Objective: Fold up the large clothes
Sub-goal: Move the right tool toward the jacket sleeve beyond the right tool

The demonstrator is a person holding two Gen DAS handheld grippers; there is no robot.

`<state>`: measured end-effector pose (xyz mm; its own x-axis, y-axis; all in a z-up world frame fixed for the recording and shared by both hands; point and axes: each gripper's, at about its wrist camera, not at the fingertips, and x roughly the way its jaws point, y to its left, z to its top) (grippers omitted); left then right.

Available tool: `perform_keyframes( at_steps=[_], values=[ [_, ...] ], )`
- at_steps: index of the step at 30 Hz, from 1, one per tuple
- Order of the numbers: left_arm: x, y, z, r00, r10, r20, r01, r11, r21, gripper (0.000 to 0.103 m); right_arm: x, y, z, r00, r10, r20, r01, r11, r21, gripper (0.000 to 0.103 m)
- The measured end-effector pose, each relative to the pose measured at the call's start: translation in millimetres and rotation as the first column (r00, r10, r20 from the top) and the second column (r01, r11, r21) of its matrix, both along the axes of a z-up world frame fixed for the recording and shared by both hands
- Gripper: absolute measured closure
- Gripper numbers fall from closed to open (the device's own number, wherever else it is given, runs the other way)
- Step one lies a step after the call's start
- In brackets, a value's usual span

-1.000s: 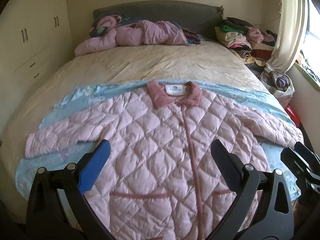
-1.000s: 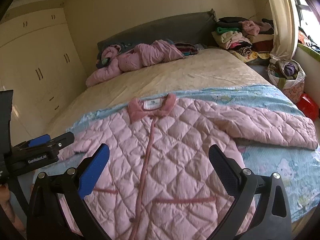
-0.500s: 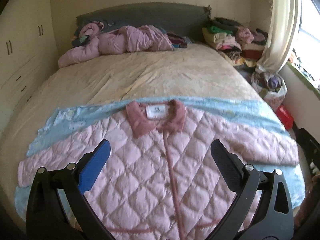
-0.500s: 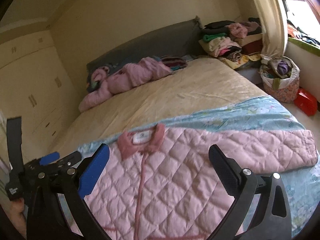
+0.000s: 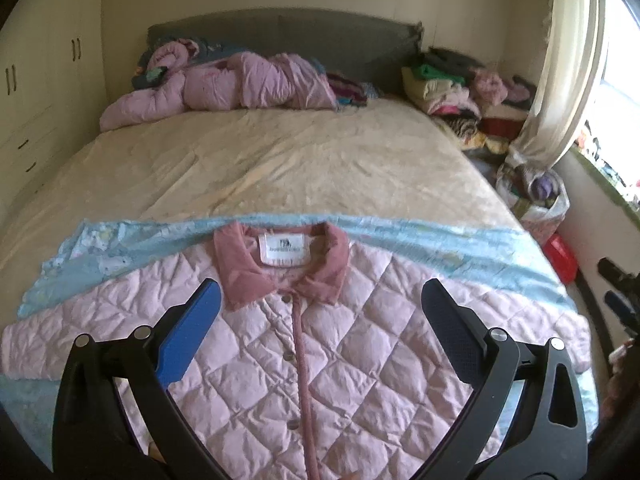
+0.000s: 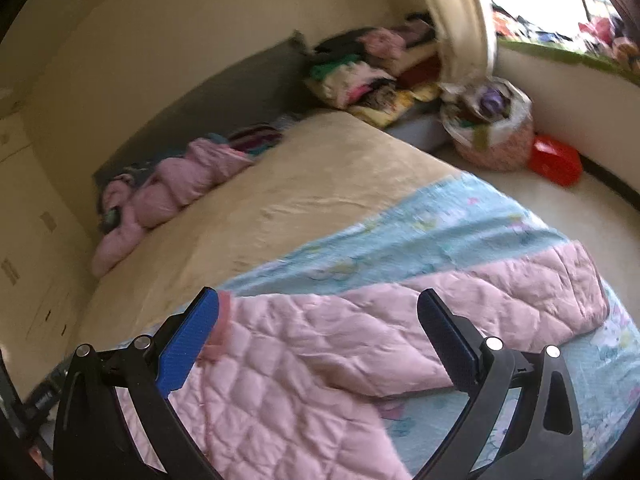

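Observation:
A pink quilted jacket (image 5: pixel 352 344) lies flat, front up and buttoned, on a light blue sheet (image 5: pixel 472 252) at the foot of the bed. Its darker pink collar (image 5: pixel 240 276) points toward the headboard. My left gripper (image 5: pixel 320 304) is open and empty above the chest, just below the collar. In the right wrist view my right gripper (image 6: pixel 318 312) is open and empty above the jacket's right sleeve (image 6: pixel 500 300), which stretches out toward the bed's right edge.
A crumpled pink garment (image 5: pixel 224 84) lies by the grey headboard (image 5: pixel 280 36). Piles of clothes (image 5: pixel 452 88) and a full bag (image 6: pixel 492 132) stand right of the bed, with a red box (image 6: pixel 554 160) on the floor. Cupboards (image 5: pixel 36 80) line the left wall.
Both grippers have moved up the jacket toward the collar. The right gripper has swung rightward over the right sleeve. Both stay open.

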<state>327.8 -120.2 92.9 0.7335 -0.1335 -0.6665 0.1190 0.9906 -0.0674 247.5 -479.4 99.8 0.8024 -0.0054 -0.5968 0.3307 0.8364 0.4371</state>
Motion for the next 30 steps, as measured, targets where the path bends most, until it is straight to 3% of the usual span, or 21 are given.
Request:
perform_keyframes(
  at_steps=[5,9,13,16,22,25,28,30],
  values=[
    [13.9,-13.8,-51.0,0.996,-0.014,-0.086,0.017,0.999,0.031,0.009,2.4,-45.5,-46.0,0.993,-0.102,-0.056,0.106,0.991,0.077,0.004],
    [18.3,-20.9,-84.2,0.989,-0.025,-0.143,0.033,0.998,0.052,0.009,-6.9,-71.4,-84.9,0.977,-0.178,-0.117,0.188,0.979,0.083,0.004],
    [16.9,-27.6,-112.2,0.982,-0.025,-0.185,0.037,0.998,0.059,0.009,-19.3,-99.4,-126.3,0.943,-0.275,-0.188,0.297,0.95,0.096,0.004],
    [13.9,-33.1,-128.0,0.977,-0.029,-0.213,0.044,0.997,0.067,0.009,-37.6,-124.9,-159.1,0.886,-0.383,-0.26,0.424,0.897,0.125,0.004],
    [2.7,-43.8,-141.5,0.97,-0.032,-0.241,0.056,0.994,0.092,0.009,-66.7,-156.0,-204.4,0.792,-0.499,-0.351,0.577,0.8,0.164,0.004],
    [-3.8,-46.3,-141.2,0.97,-0.034,-0.24,0.06,0.993,0.104,0.009,-73.5,-170.2,-223.3,0.766,-0.52,-0.378,0.617,0.76,0.206,0.004],
    [-8.4,-44.2,-139.3,0.972,-0.031,-0.232,0.056,0.993,0.101,0.009,-74.7,-180.6,-237.9,0.775,-0.505,-0.38,0.614,0.745,0.263,0.004],
    [-11.2,-38.0,-138.0,0.974,-0.026,-0.225,0.046,0.995,0.086,0.009,-72.4,-185.4,-241.0,0.79,-0.504,-0.349,0.599,0.757,0.262,0.004]
  ],
)
